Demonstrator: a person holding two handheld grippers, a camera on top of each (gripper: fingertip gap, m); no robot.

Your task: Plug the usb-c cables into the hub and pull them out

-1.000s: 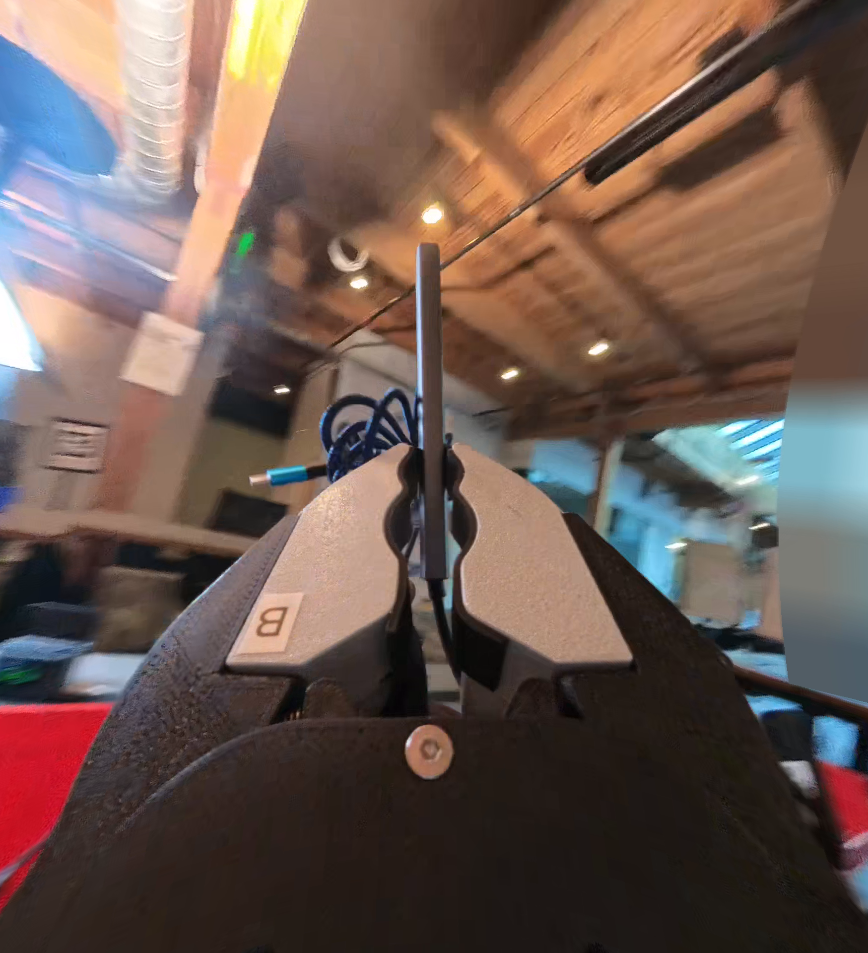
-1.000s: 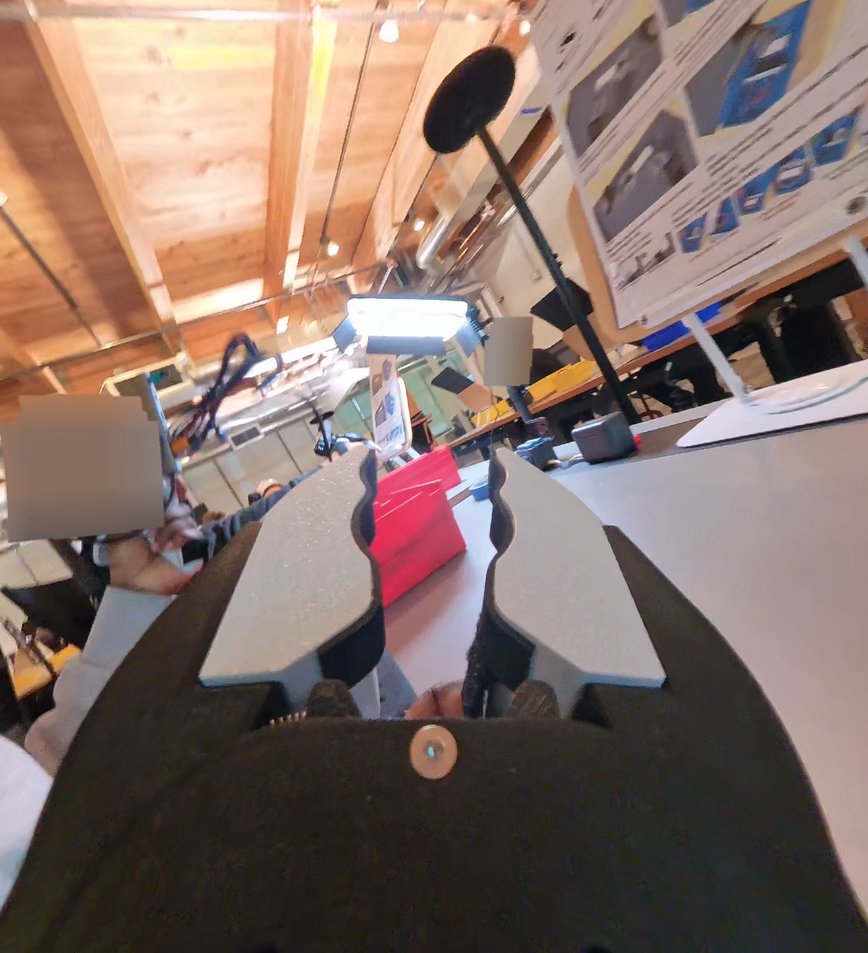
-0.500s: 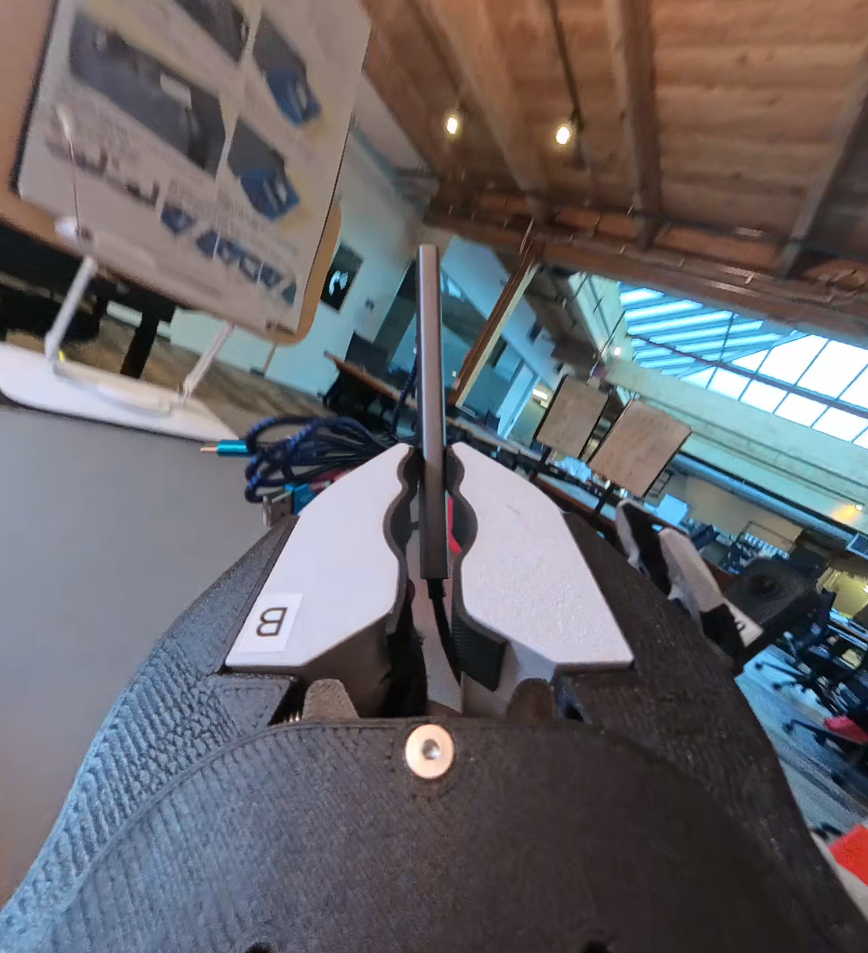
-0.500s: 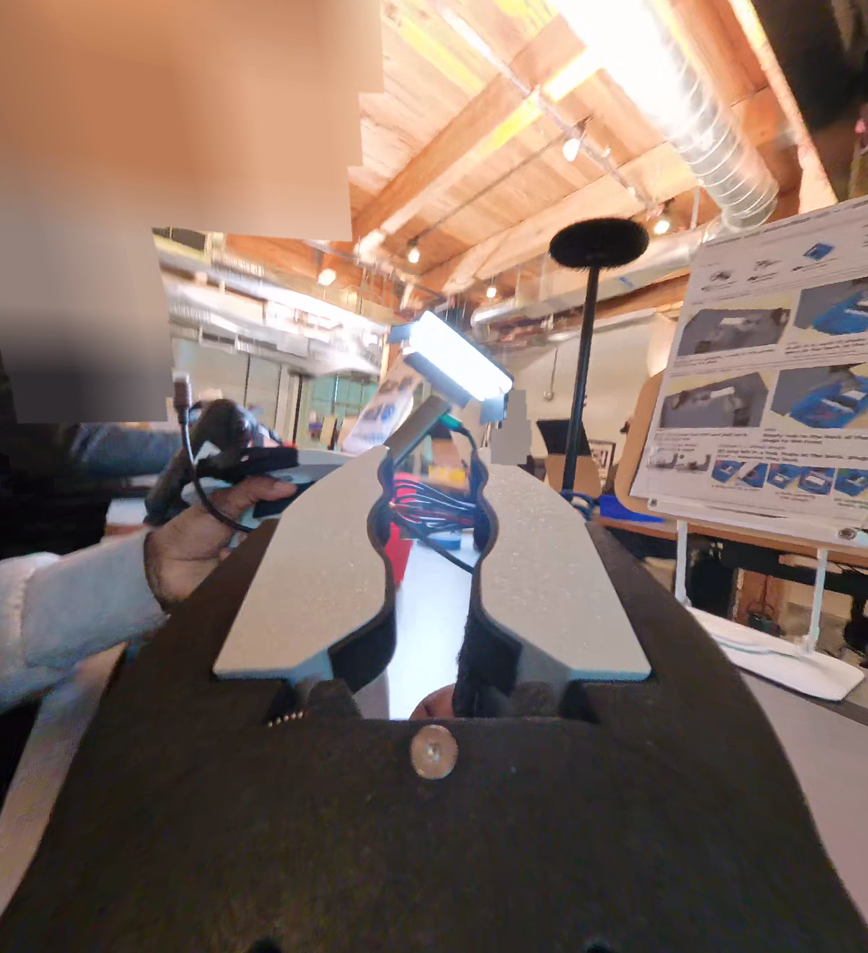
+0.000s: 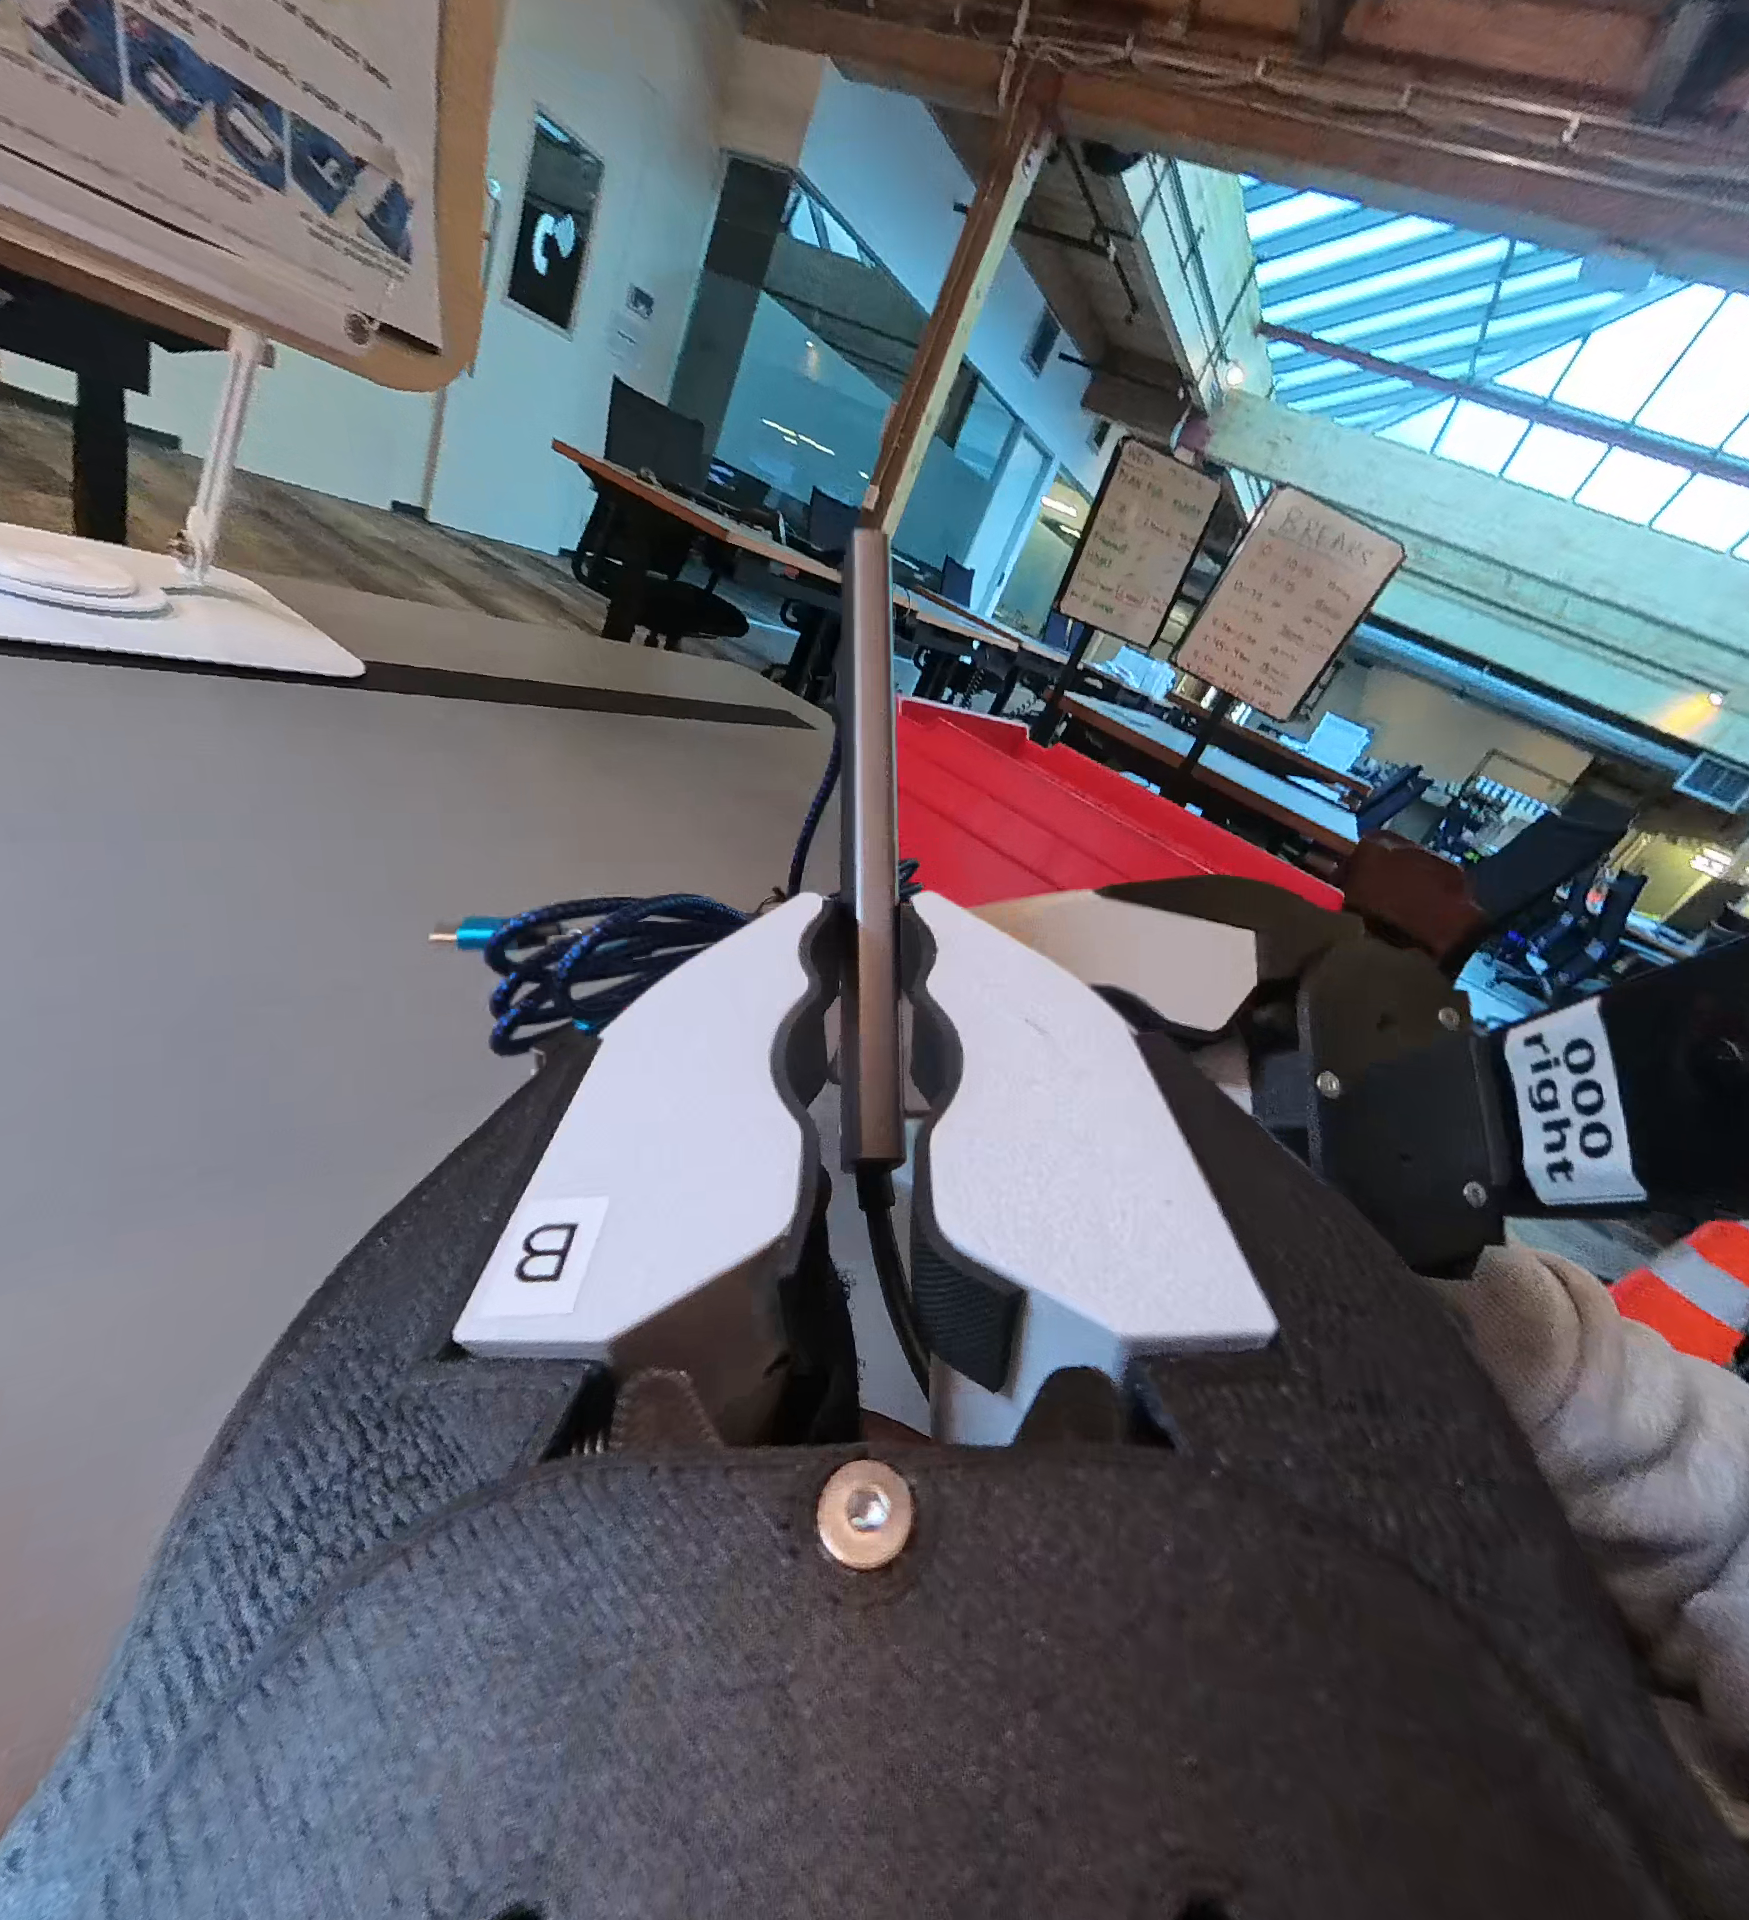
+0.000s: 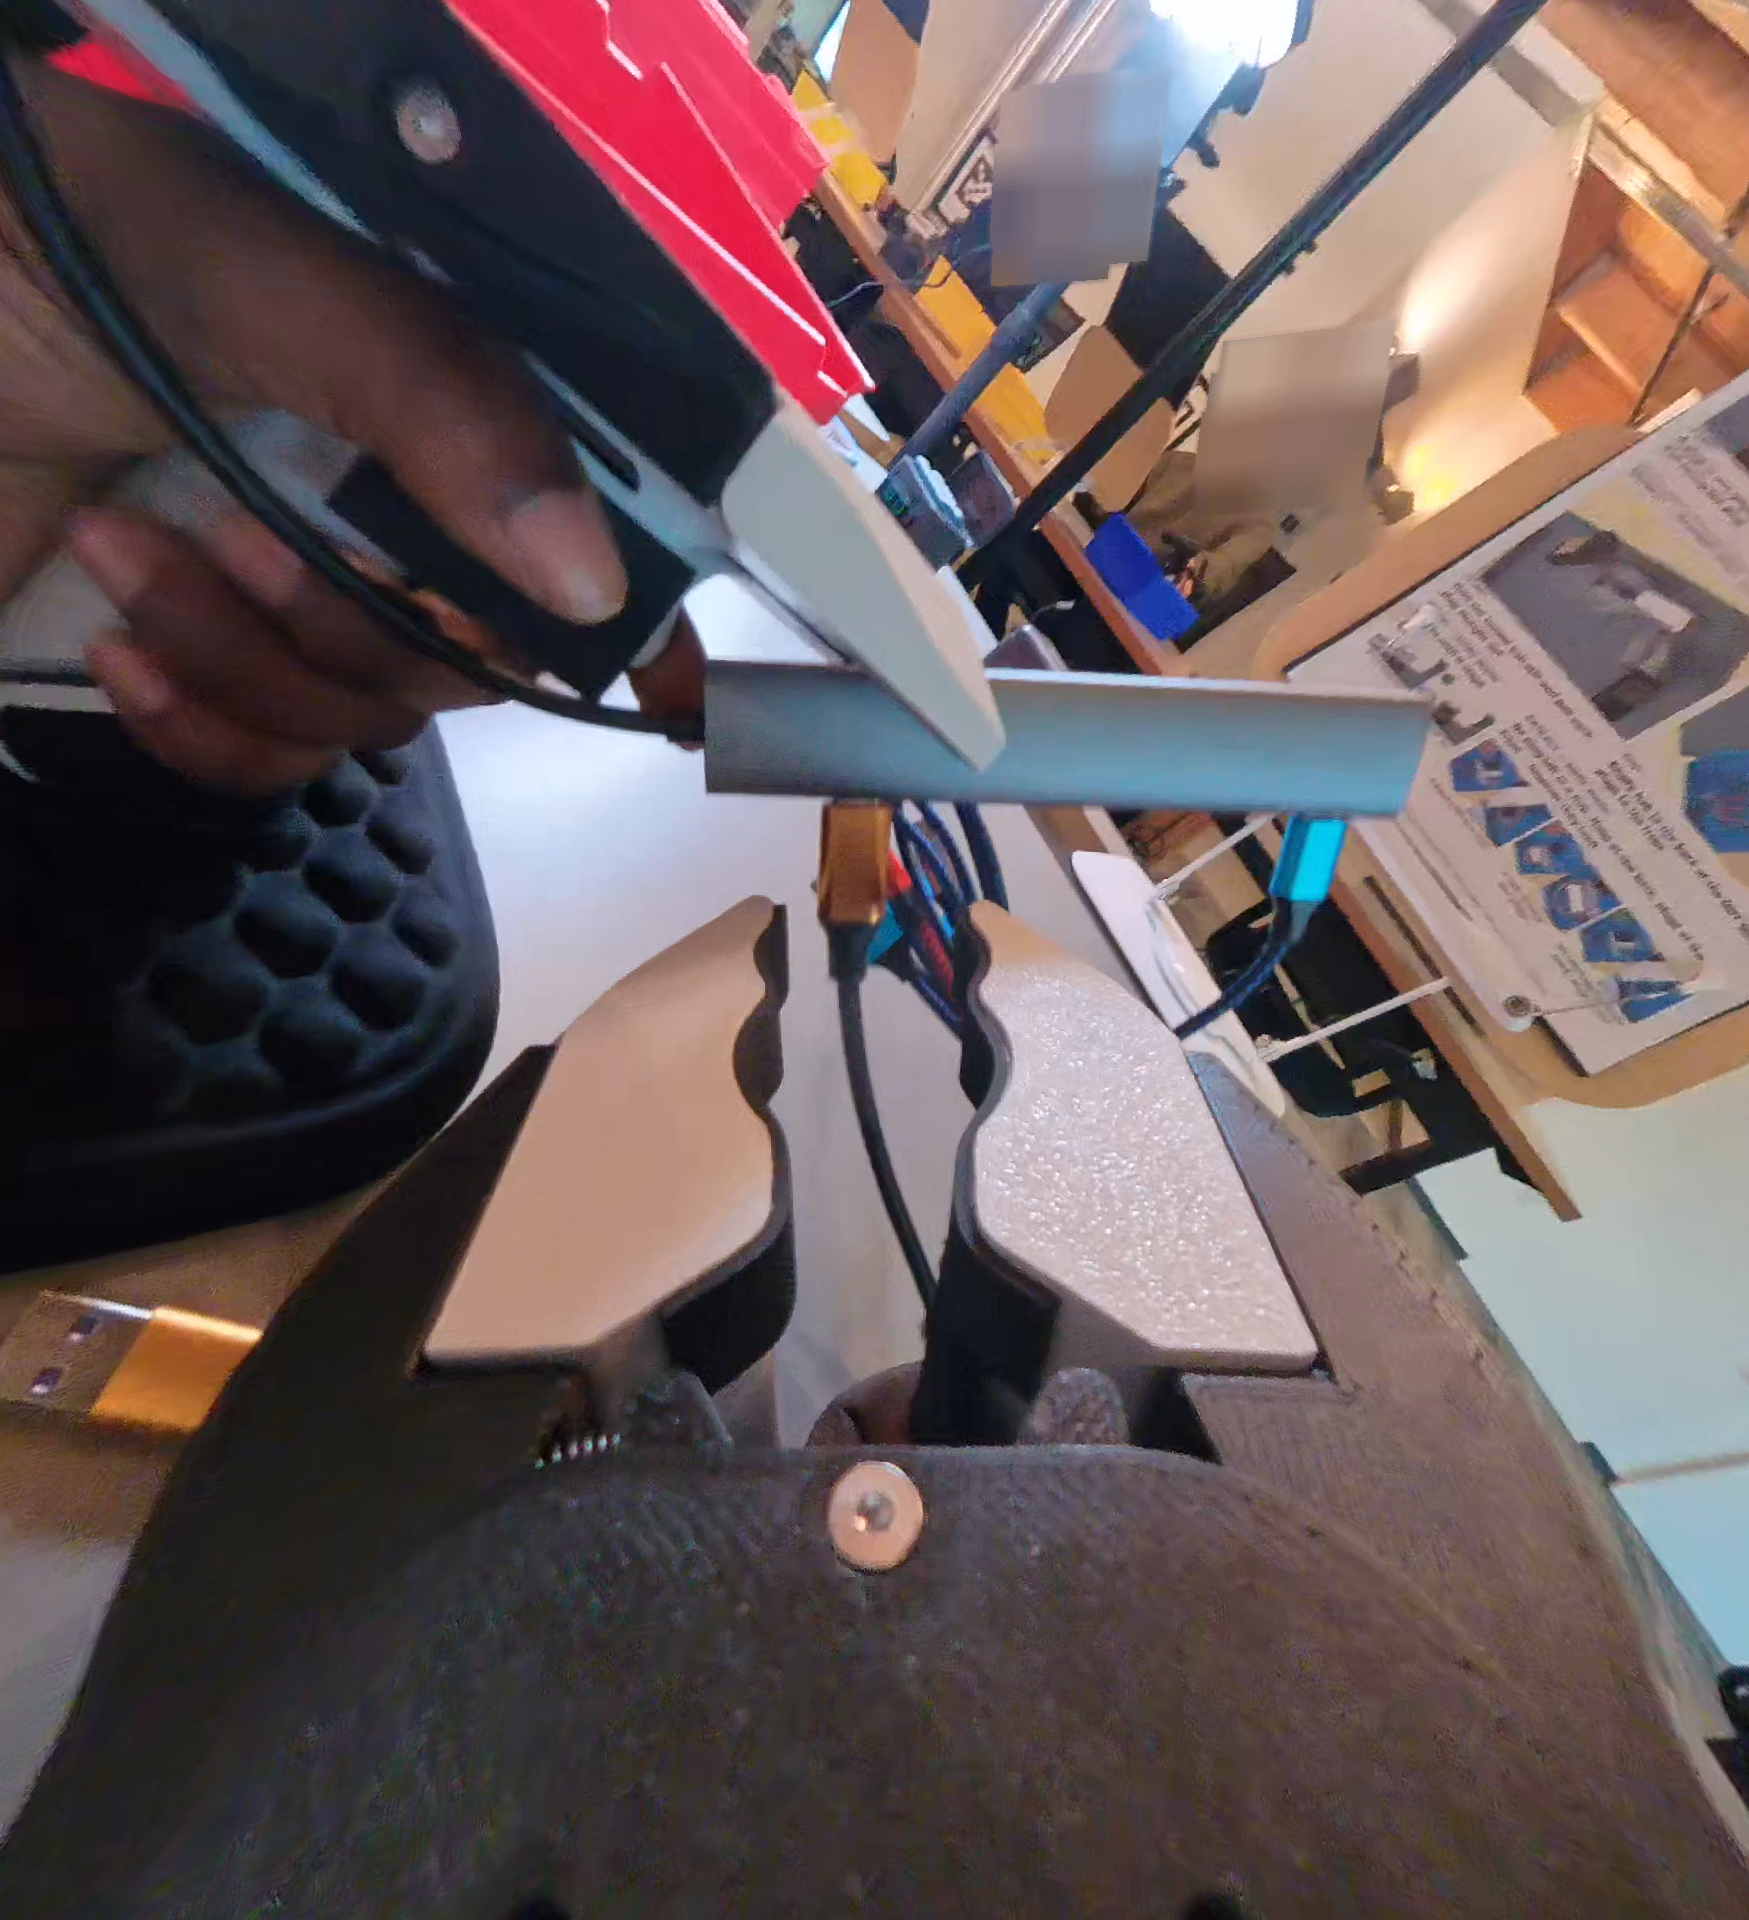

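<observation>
My left gripper (image 5: 870, 914) is shut on a slim grey hub (image 5: 868, 790), seen edge-on and sticking out past the fingertips. In the right wrist view the hub (image 6: 1109, 740) lies level, held by a left finger (image 6: 849, 582). A gold usb-c connector (image 6: 854, 862) sits against the hub's lower edge. Its black cable (image 6: 875, 1132) runs down between my right fingers. A light-blue connector (image 6: 1306, 857) sits against the hub's far end. My right gripper (image 6: 875, 925) is open, its tips just below the gold connector. It also shows in the left wrist view (image 5: 1213, 966).
A bundle of blue braided cables (image 5: 589, 956) lies on the grey table (image 5: 226, 935). A red bin (image 5: 1057, 821) stands behind. A gold usb-a plug (image 6: 111, 1361) lies at the left beside a black bumpy pad (image 6: 226, 987). A picture board on a white stand (image 5: 122, 603) stands at the back. My left and right fingertips are right by each other.
Both views have swung down from the ceiling toward the table. My right gripper has come in under the hub, with the gold connector's cable now between its fingers. My left gripper still holds the hub.
</observation>
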